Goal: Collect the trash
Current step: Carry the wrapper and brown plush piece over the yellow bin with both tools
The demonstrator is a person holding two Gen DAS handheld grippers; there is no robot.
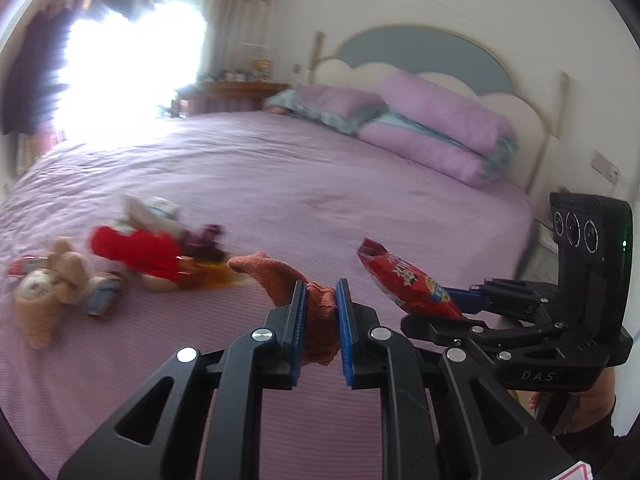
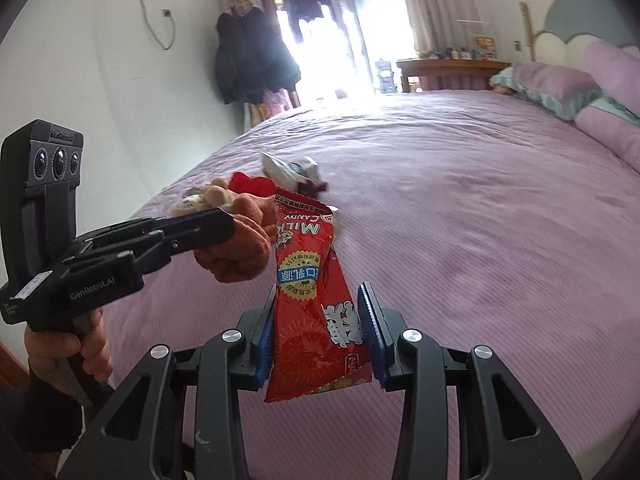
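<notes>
Over the purple bed (image 1: 280, 184), left to right: toys (image 1: 60, 284) lying on the sheet, left gripper (image 1: 320, 300) jaws pinching an orange sock (image 1: 280, 276), right gripper (image 2: 320, 320) jaws pinching a red candy wrapper (image 2: 308, 300).

Both tools black plastic, linkage arms pinned with round silver screws. Left gripper (image 1: 321, 312): blue ribbed pads (image 1: 343, 320); seen from the right wrist, its body reads "GenRobot.AI", head carries three round lenses. Right gripper (image 2: 320, 332): same blue ribbed pads (image 2: 370, 328); letters "DAS" on its base, small green light on the head. Dark sleeve (image 2: 36, 412), probably black, at the left hand (image 2: 66, 354).
</notes>
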